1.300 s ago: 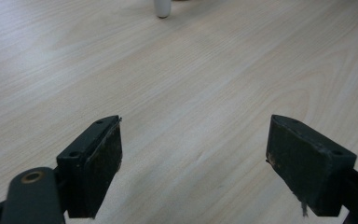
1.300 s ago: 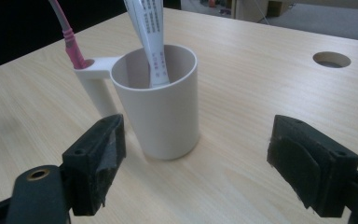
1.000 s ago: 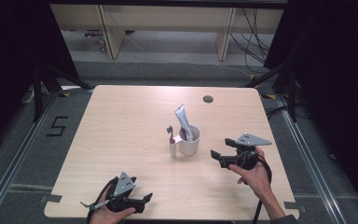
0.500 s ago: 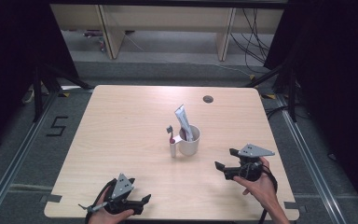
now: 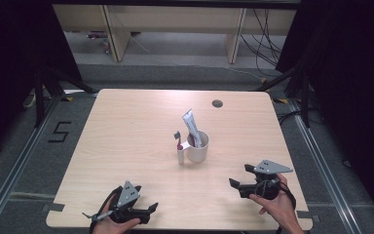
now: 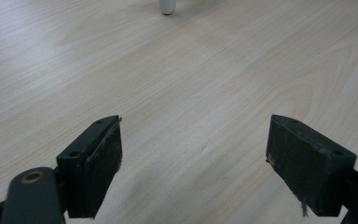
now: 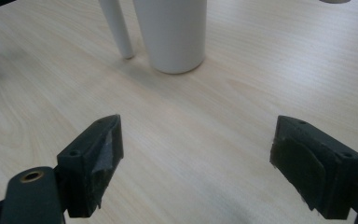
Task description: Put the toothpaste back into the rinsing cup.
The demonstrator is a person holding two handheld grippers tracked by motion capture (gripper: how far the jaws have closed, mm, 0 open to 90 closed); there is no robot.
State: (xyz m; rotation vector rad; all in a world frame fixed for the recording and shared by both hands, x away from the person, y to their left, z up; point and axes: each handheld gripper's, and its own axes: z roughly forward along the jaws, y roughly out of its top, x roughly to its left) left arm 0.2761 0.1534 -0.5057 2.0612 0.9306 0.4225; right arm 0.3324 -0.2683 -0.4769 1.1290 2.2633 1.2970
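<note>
The white cup (image 5: 197, 147), holding a toothpaste tube (image 5: 192, 127), stands mid-table at the right gripper's (image 5: 239, 178) eleven o'clock. Both it and the left gripper (image 5: 151, 210) are spread, empty. Approach should be level, straddling the cup squarely.
</note>
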